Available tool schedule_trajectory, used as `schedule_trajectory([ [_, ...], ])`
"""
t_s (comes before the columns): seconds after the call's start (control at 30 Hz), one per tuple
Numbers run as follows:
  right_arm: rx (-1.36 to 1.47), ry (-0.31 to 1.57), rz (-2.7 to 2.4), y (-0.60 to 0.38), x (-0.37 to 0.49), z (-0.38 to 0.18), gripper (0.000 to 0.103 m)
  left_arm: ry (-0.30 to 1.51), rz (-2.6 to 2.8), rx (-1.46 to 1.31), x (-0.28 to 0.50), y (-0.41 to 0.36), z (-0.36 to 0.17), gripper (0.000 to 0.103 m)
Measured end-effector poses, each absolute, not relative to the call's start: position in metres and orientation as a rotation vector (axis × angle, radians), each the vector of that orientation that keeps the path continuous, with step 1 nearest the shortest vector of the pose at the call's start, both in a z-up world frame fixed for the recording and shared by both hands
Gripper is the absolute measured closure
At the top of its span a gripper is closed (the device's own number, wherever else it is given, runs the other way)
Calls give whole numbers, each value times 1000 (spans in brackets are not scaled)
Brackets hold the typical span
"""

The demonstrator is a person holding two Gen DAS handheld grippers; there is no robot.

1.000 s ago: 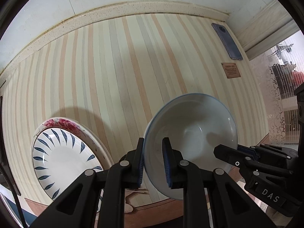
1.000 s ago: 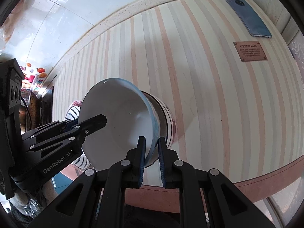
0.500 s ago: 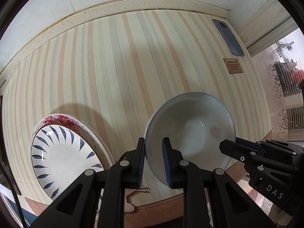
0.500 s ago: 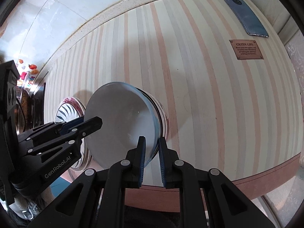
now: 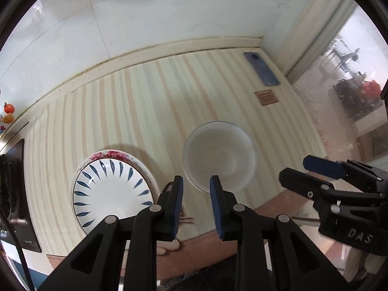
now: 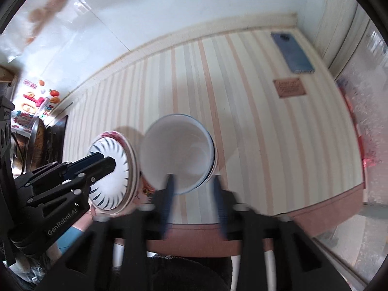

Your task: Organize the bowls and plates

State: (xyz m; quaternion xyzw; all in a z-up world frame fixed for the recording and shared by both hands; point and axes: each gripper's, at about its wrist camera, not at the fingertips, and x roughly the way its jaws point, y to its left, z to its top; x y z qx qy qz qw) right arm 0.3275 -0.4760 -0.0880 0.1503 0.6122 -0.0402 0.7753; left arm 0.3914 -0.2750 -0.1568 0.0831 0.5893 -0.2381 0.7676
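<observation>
A white bowl with a blue rim (image 5: 219, 161) sits on the striped table, nested on another bowl in the right wrist view (image 6: 178, 156). A white plate with blue leaf marks (image 5: 111, 189) lies on a flowered plate to its left; it also shows in the right wrist view (image 6: 114, 167). My left gripper (image 5: 196, 206) is open and empty, just in front of the bowl. My right gripper (image 6: 192, 194) is open and empty, blurred, just in front of the bowl. Each gripper shows in the other's view.
A blue phone (image 5: 262, 71) and a small brown plaque (image 5: 265, 97) lie at the table's far right. A white wall runs behind. The table's brown front edge (image 6: 315, 209) is close below the grippers. A dark stove (image 5: 12, 194) is at the left.
Both grippers have let go of the bowl's rim, opened, and pulled back and up. The bowl now rests on the table stack.
</observation>
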Motion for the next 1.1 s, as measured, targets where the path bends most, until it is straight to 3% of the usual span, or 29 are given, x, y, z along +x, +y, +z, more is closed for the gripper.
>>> schedule_trajectory([
  [0.07, 315, 1285, -93, -470, 317, -69, 36, 1267, -535, 178, 384, -273, -146, 65],
  [0.1, 309, 1272, -102, -468, 312, -62, 34, 1258, -542, 178, 381, -272, -141, 59],
  [0.13, 312, 1255, -114, -466, 306, -54, 29, 1251, -549, 176, 378, -271, -135, 43],
  [0.2, 331, 1240, -127, -466, 298, -44, 25, 1234, -560, 165, 375, -268, -126, 29],
  [0.3, 334, 1209, -155, -468, 283, -26, 19, 1218, -572, 153, 371, -263, -115, 25],
  [0.37, 329, 1197, -171, -469, 275, -17, 17, 1203, -575, 146, 368, -260, -108, 17],
  [0.77, 356, 1110, -163, -467, 244, 18, 10, 1176, -630, 90, 364, -252, -86, 14],
  [0.9, 385, 1113, -143, -474, 248, 9, 9, 1228, -628, 64, 381, -256, -109, 14],
  [1.1, 552, 1172, -64, -505, 272, -47, 9, 1322, -592, 57, 424, -268, -163, 14],
])
